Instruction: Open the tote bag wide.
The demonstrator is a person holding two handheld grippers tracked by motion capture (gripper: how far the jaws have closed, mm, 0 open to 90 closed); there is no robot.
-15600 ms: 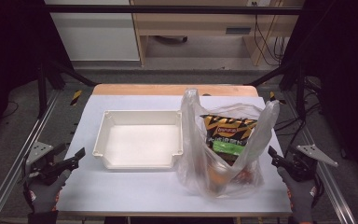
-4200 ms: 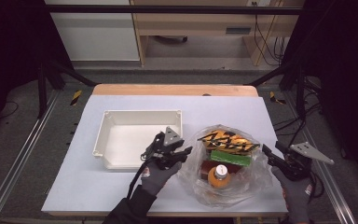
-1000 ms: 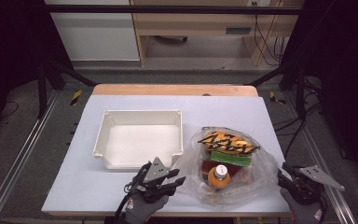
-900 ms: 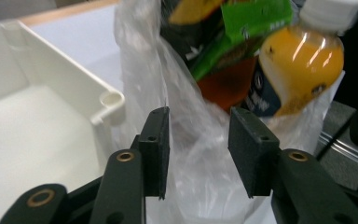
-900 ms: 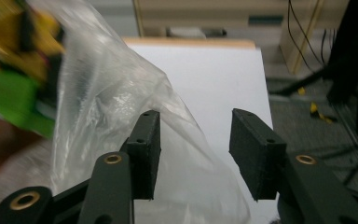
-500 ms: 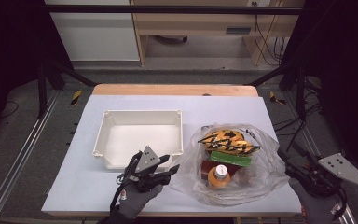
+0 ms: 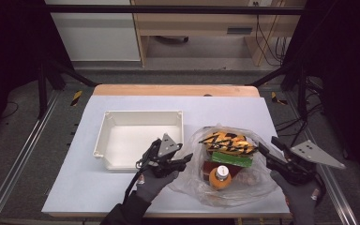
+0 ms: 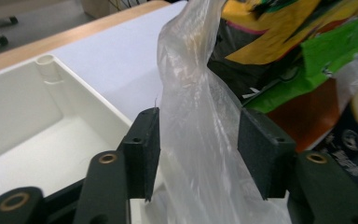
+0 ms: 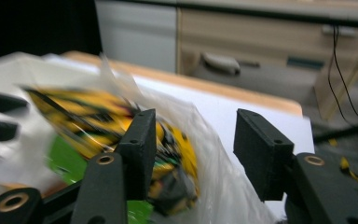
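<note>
Left gripper [image 7: 186, 158], seen from above at the left edge of the clear plastic bag [image 7: 258, 187], its jaws parted; in the left gripper view [image 8: 198, 154] a raised fold of the bag's film stands between the two black pads [image 8: 143, 149], brushing the left pad and clear of the right one, so nothing is clamped; the jaws have just been closing slightly with the film between them. Right gripper [image 7: 268, 149], at the bag's right edge and pointing inward, jaws likewise parted; in the right gripper view [image 9: 193, 154] the bag's bulging side lies below and behind the gap, blurred, and no pinch on it can be made out; these jaws too have just been closing a little. The bag lies slumped open on the white table [image 7: 89, 183], right of centre, holding a yellow-and-black snack packet [image 7: 227, 142], a green packet [image 7: 231, 158] beneath it and an orange bottle with a white cap [image 7: 220, 176]. Just left of the bag sits a white tray [image 7: 138, 115].
</note>
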